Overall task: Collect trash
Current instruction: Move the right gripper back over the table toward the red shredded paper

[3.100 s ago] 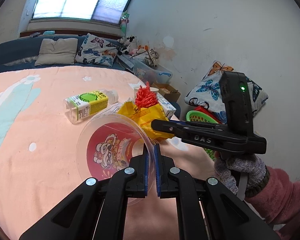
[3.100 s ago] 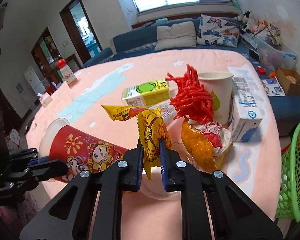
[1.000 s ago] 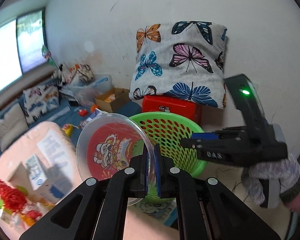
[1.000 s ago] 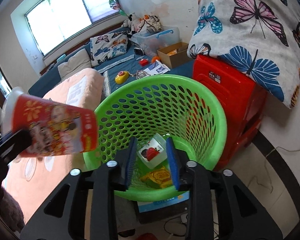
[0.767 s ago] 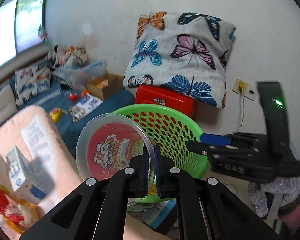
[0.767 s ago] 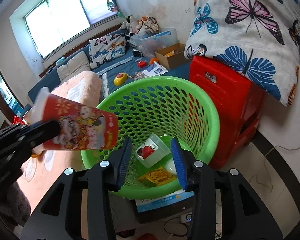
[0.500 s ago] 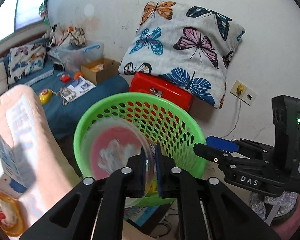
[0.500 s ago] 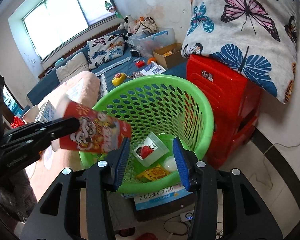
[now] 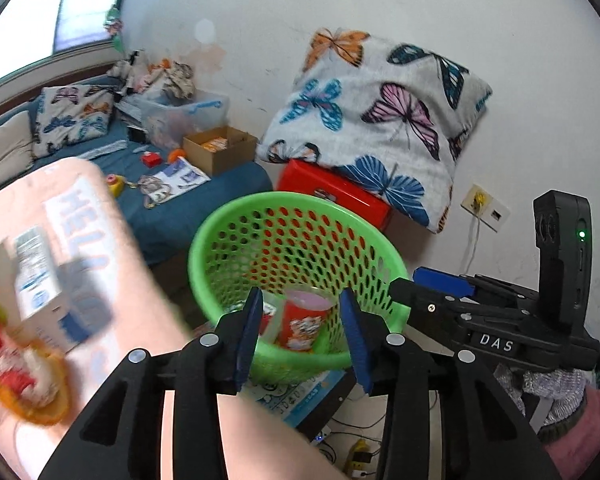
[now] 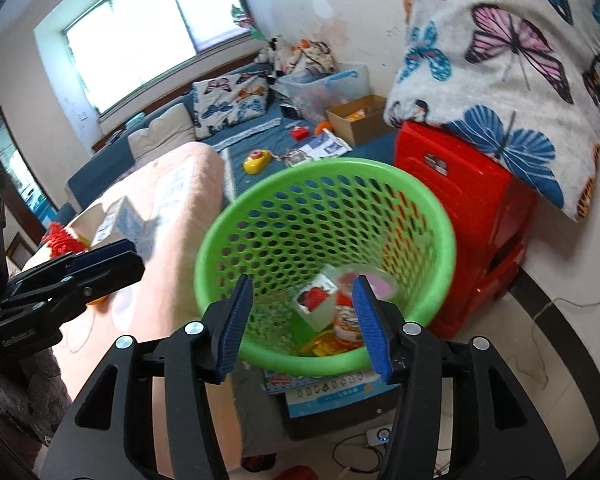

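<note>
Two grippers are hanging over the green basket (image 9: 296, 216), both with jaws opening and nothing gripped. Between the left gripper (image 9: 300, 332) fingers, the red cup (image 9: 302, 320) is showing inside the basket, red with cartoon print and a pale pink interior, slightly blurred. The right gripper (image 10: 306, 324) is framing the same cup (image 10: 350, 308) beside a small clear strawberry-printed container (image 10: 316, 304).

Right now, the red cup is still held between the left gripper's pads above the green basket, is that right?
Not quite. The red cup lies inside the green basket, free of the left gripper, whose jaws are opening with nothing between them. The left wrist view shows this.
</note>
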Available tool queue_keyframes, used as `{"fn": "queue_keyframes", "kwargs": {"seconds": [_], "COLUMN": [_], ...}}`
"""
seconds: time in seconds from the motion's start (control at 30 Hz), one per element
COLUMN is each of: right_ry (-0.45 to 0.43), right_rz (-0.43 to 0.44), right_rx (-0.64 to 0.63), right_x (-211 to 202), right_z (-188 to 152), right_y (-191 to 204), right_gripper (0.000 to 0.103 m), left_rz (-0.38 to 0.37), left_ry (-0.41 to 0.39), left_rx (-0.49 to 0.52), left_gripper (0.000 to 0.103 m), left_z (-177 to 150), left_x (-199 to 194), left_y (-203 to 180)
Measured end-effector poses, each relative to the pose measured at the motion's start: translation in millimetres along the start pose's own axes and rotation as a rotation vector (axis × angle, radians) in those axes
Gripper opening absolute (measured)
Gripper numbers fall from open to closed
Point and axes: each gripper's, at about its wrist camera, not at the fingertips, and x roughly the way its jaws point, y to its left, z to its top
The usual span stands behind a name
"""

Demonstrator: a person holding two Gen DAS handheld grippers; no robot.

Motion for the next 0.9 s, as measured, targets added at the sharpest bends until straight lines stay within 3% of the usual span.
{"fn": "queue_keyframes", "kwargs": {"seconds": [0.17,0.37,0.57,0.9], "right_ry": [0.001,0.020,0.041,0.063], "right_rz": [0.045,0.105,0.178,0.301], "right_rx": [-0.049,-0.120,-0.195,-0.334], "right_x": [0.9,8.9,21.8,44.6], "right_z": [1.3,0.4,0.3,1.2], "right_y": [32.3,77.1,130.3,225.6], "right_gripper": [0.060,0.063,0.065,0.068], "left_rz": [0.039,0.140,0.239,0.337], "left_ry": [-0.044,-0.098,-0.112,-0.124], "left_rx": [-0.058,-0.129,-0.218,-0.381], "left_gripper": [0.040,0.040,0.040,0.041], "left_z": [-13.7,-37.2,-64.9,-115.6], "left_x": [-39.4,-90.6,-131.0,-175.9], "left_y": [24.4,66.0,109.7,164.2]}}
